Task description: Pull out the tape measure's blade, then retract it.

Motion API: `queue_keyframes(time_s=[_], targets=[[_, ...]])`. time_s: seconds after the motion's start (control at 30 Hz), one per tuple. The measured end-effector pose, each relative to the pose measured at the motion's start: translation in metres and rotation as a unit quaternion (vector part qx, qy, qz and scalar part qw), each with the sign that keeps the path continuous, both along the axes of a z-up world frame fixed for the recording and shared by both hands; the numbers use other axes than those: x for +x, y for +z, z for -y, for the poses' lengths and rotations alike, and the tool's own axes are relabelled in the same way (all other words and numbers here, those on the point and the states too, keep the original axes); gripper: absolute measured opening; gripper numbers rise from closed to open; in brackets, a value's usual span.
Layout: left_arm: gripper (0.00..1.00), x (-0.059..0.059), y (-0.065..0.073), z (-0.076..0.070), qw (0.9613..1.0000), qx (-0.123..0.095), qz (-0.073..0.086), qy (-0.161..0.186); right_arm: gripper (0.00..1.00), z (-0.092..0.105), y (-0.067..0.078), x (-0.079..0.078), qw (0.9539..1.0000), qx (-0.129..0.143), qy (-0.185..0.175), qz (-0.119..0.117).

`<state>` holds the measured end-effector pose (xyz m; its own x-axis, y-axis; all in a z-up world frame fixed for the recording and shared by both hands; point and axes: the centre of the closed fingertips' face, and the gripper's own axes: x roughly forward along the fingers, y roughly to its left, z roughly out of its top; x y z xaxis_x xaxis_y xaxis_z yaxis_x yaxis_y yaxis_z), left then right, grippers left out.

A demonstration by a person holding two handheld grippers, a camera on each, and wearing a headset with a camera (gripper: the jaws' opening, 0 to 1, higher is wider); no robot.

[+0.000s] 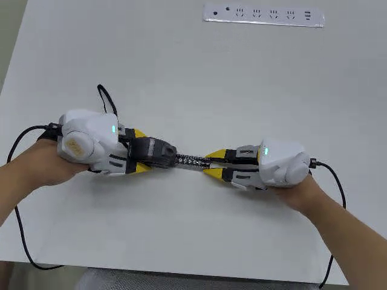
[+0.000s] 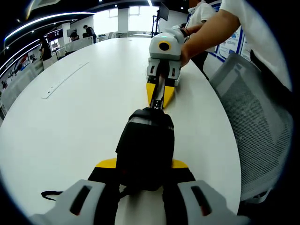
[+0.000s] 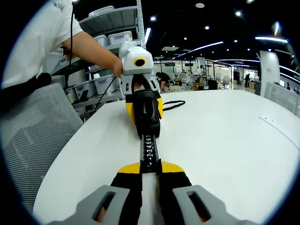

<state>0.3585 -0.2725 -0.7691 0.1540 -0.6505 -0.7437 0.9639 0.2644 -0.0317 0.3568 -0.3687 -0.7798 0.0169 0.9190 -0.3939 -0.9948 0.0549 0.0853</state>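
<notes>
Two grips near the surface's [image 1: 181, 72] front edge: jaws of the left gripper [image 1: 143, 151] clamp the tape measure [image 1: 155, 152] as anchor; the right gripper's [image 1: 213, 163] pinch the partly drawn blade [image 1: 190, 161], probably to guide it.

I worked at a broad white table [image 1: 181, 66]. A white power strip [image 1: 263, 14] lay flat near its far edge, and a loop of black cord [image 1: 109, 98] lay on the top nearer me.

The tape measure [image 1: 154, 152] lies on the table [image 1: 181, 72] between left gripper [image 1: 142, 151] and right gripper [image 1: 212, 164].
</notes>
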Motion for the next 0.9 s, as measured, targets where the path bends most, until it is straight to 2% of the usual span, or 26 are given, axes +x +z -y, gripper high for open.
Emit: queue_keyframes(time_s=[0.9], targets=[[0.31, 0.001, -0.001, -0.001, 1.0000, 0.000, -0.003, 0.003, 0.10, 0.023, 0.002, 0.000, 0.9999, 0.003, -0.009, -0.009]])
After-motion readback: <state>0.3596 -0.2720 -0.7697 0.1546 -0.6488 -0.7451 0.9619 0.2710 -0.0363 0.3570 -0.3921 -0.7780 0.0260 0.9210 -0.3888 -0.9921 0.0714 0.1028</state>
